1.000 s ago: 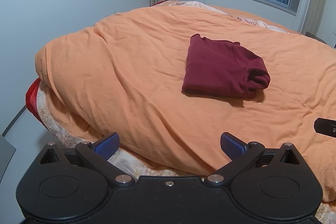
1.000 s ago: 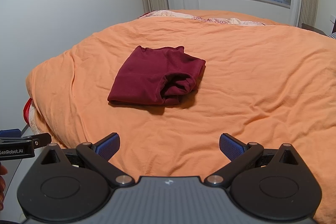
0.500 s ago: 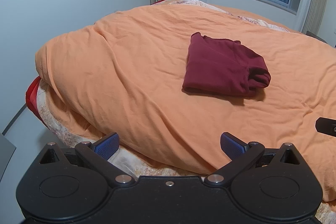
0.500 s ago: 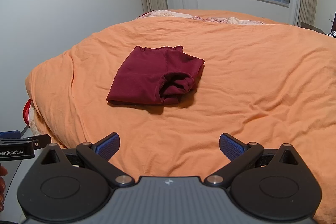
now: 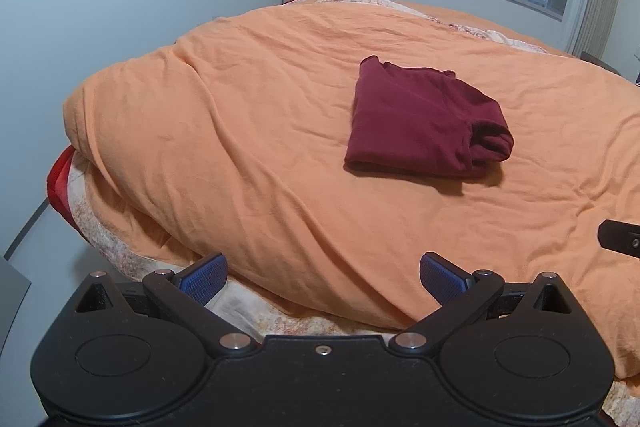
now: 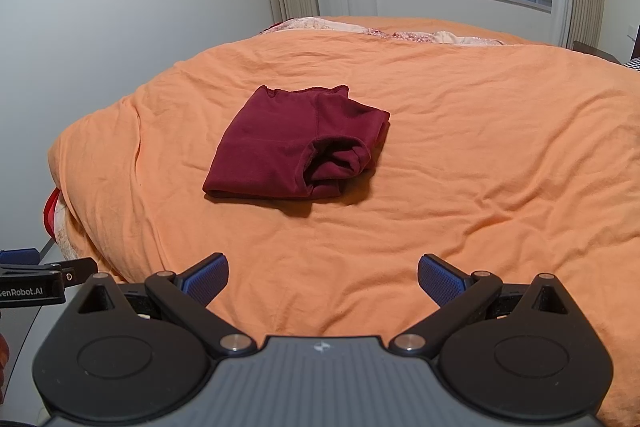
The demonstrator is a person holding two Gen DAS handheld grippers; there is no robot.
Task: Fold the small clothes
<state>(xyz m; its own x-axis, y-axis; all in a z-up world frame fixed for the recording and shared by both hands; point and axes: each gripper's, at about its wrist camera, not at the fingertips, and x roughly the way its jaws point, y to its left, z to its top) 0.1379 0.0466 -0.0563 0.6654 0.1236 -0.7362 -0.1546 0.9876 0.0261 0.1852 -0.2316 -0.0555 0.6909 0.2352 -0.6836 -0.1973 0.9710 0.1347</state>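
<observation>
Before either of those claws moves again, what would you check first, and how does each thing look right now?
1. Left gripper open and holding nothing: ok.
2. Right gripper open and holding nothing: ok.
3. Shirt lies folded on the duvet, apart from both grippers: ok.
4. Fold is tidy: not ok; a rolled sleeve opening bulges at the shirt's near right corner.
5. Duvet around the shirt bare of other clothes: ok, as far as both views show.
6. More clothes waiting to be folded: cannot tell; none is in view.
</observation>
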